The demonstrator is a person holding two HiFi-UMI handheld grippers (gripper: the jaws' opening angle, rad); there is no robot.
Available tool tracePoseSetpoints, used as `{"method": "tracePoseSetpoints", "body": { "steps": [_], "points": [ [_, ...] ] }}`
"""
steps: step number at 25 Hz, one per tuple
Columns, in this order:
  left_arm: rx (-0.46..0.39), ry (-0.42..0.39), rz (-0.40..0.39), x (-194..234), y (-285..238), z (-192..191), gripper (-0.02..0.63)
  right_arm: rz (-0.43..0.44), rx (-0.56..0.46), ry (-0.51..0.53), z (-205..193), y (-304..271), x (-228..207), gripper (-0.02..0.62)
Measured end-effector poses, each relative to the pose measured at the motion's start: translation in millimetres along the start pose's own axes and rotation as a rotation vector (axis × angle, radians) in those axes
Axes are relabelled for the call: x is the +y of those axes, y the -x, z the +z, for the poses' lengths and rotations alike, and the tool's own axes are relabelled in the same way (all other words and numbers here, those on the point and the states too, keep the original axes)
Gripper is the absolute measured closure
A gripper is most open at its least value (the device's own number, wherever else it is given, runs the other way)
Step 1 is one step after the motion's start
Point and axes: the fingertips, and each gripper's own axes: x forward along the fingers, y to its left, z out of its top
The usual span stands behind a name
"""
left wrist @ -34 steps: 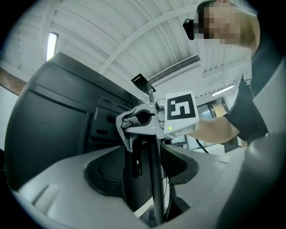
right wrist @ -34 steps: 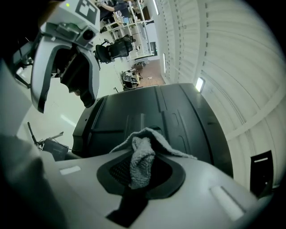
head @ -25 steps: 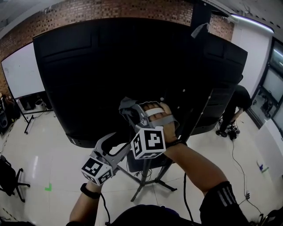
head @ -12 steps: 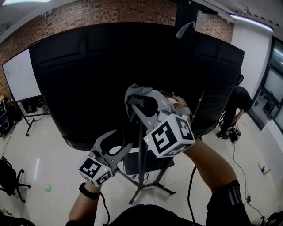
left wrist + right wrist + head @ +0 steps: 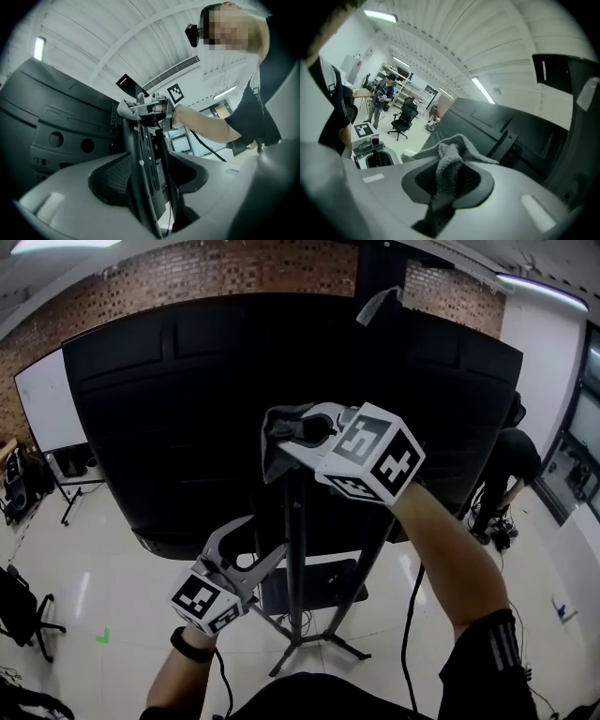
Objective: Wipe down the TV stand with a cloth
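Note:
The TV stand's black post rises behind the big black TV back. My right gripper is up at the top of the post, shut on a grey cloth that presses against the mount. The right gripper view shows the cloth bunched between the jaws. My left gripper is lower down beside the post, jaws apart. The post fills the gap between them in the left gripper view. I cannot tell if they touch it. The cloth shows far up the post there.
The stand's tripod legs spread on the white floor, with a dark shelf above them and a cable hanging at the right. A whiteboard and a chair stand left; a person bends over at right.
My right gripper has carried the cloth up the post from about mid-height to the top. The left gripper has stayed beside the post.

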Motion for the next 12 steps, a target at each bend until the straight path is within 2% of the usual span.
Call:
{"method": "tracePoseSetpoints", "body": {
  "steps": [3, 12],
  "points": [
    [0.002, 0.001, 0.01, -1, -3, -2, 0.334, 0.015, -0.029, -0.029, -1, 5, -2, 0.54],
    [0.031, 0.008, 0.034, -3, -13, -14, 0.335, -0.069, -0.157, -0.065, -11, 29, -18, 0.541]
  ]
}}
